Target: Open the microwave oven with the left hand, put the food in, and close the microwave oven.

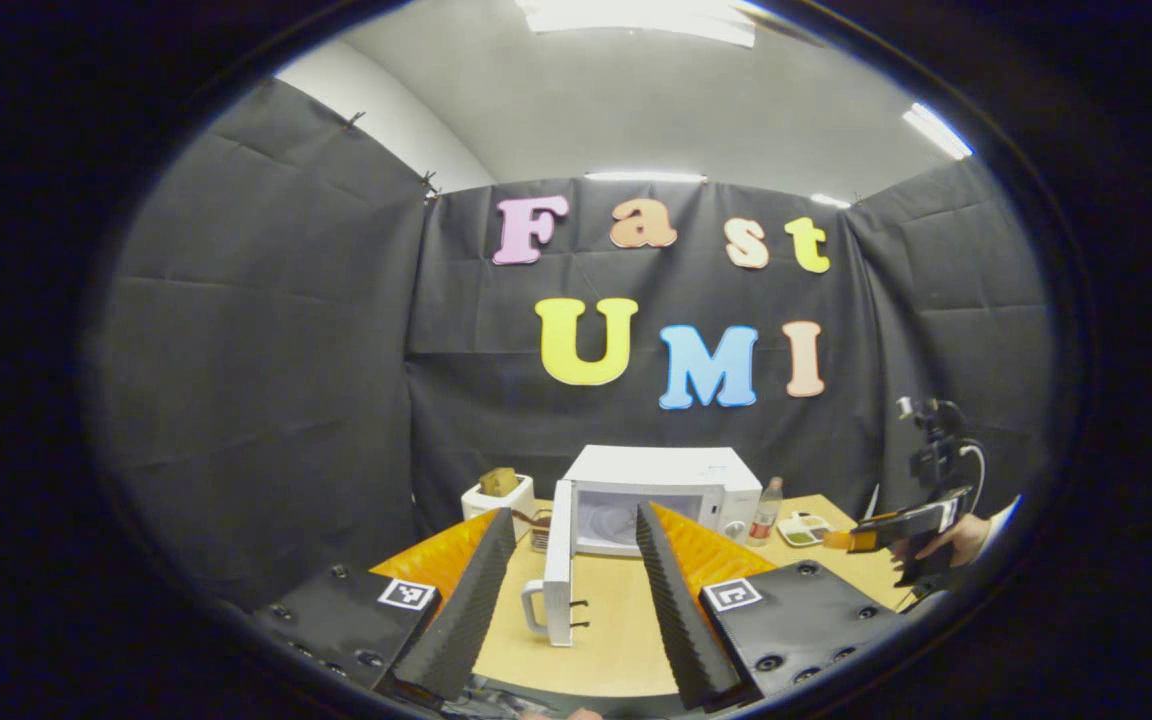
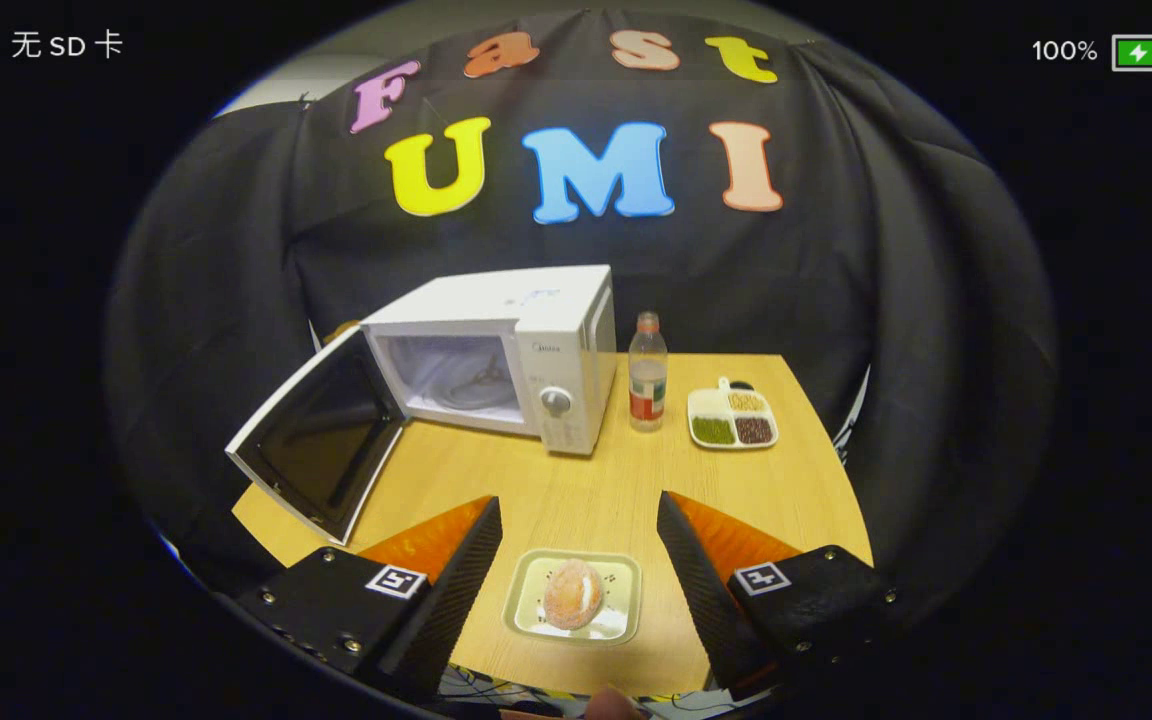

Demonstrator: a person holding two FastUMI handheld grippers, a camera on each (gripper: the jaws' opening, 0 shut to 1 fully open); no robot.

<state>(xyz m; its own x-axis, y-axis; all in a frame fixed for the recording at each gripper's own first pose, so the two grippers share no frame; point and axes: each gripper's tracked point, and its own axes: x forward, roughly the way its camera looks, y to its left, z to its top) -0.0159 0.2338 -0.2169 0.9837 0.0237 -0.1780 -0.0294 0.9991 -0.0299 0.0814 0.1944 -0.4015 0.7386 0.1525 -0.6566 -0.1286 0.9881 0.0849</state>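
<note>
Hovering above the counter [image 2: 576, 480], the right tool [image 2: 576, 560] has its fingers spread and grips nothing. Directly below and between its fingers lies a small tray [image 2: 526, 600] carrying the food [image 2: 573, 593], a round bun; neither finger touches tray or food. Ahead of this tool and to its left stands the microwave oven [image 2: 496, 350], cavity exposed, with its door [image 2: 321, 440] swung fully outward to the left. Just right of the oven stands a bottle [image 2: 647, 372], upright, and further right lies a divided dish [image 2: 732, 418] with portions in its compartments.

The left tool [image 1: 566, 570] also has its fingers spread, pinching nothing. Straight ahead of it, between the fingers, the open door [image 1: 558, 560] shows edge-on with its handle [image 1: 532, 608] facing the tool, clear of both fingers. Left of the oven sits a white box [image 1: 498, 497]. Far to this tool's right, a hand [image 1: 951, 545] holds the other tool.
</note>
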